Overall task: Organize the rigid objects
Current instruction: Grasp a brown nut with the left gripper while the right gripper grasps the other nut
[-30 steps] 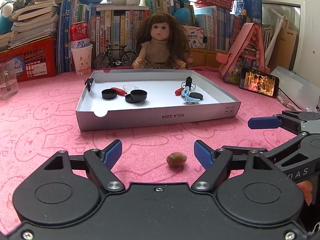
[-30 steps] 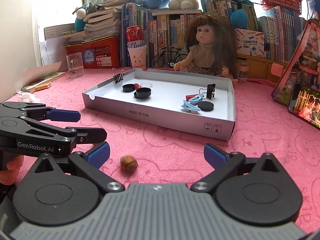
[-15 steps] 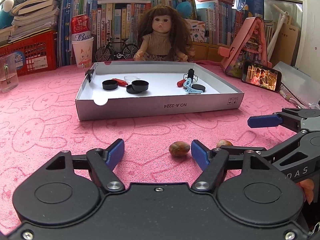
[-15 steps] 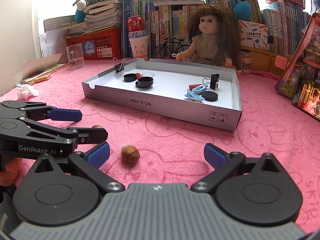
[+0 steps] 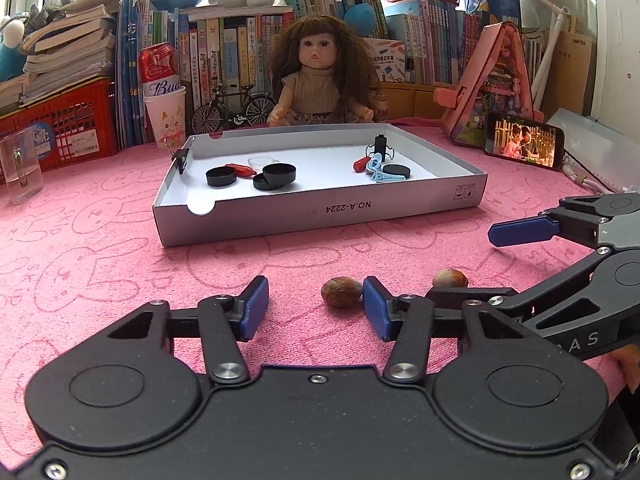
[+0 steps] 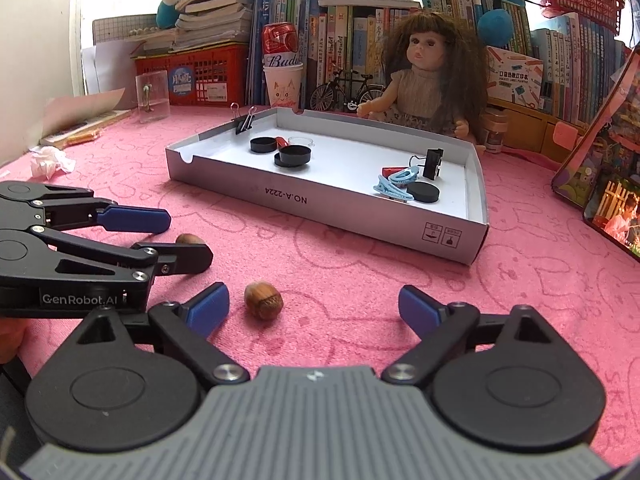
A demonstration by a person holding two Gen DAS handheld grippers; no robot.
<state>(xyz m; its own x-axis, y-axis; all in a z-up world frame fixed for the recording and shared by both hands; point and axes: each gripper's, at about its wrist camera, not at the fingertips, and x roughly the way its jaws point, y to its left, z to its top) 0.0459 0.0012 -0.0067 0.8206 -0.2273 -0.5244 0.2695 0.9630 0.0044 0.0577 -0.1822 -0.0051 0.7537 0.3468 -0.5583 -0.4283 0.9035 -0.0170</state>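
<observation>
While left tool closes, nut touches rt pad.

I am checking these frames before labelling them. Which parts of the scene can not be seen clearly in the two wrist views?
- Left wrist view: the second nut is half hidden behind the right gripper.
- Right wrist view: the far nut is mostly covered by the left gripper.
- Phone: cut off by the right edge in the right wrist view.
- Small symbols on the box wall: too small to read.

Black linkage grippers, blue fingers, silver screws, "GenRobot.AI" marking.
</observation>
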